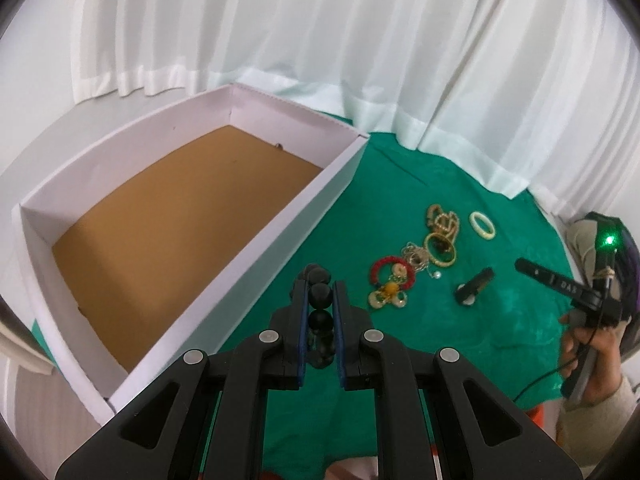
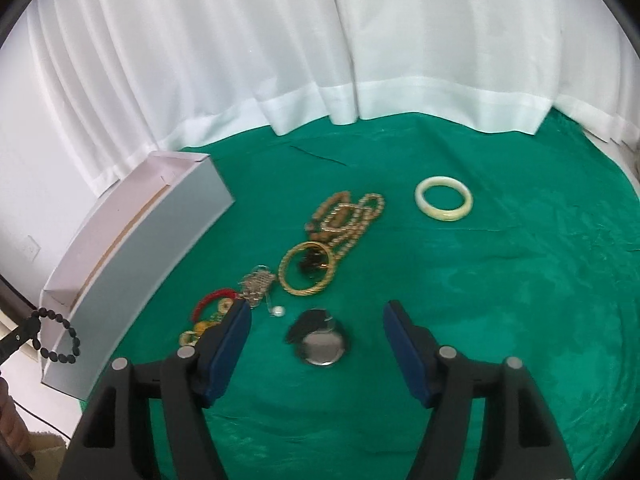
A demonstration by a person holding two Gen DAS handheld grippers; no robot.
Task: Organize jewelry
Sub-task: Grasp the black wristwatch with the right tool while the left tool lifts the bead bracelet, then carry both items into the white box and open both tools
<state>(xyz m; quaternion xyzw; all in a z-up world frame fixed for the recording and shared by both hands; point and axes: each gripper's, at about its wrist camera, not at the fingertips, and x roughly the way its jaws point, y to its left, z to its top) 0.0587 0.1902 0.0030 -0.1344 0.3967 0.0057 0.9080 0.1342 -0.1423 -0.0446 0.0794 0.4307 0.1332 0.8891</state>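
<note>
My left gripper [image 1: 320,292] is shut on a black bead bracelet [image 1: 320,296], held above the green cloth just right of the white box [image 1: 280,236]. The bracelet also shows dangling near the box's end in the right wrist view [image 2: 60,340]. My right gripper [image 2: 316,312] is open and empty, just above a round silver watch with a black strap [image 2: 320,340]. A pile of jewelry lies beyond: a gold bangle [image 2: 306,266], tan bead strands [image 2: 348,216], a red bracelet [image 2: 212,300] and a pale jade bangle [image 2: 444,199].
The white box has a brown floor [image 1: 180,240] and tall walls. A green cloth [image 2: 500,300] covers the round table. White curtains [image 2: 320,60] hang behind. A small pearl [image 2: 279,311] lies near the watch.
</note>
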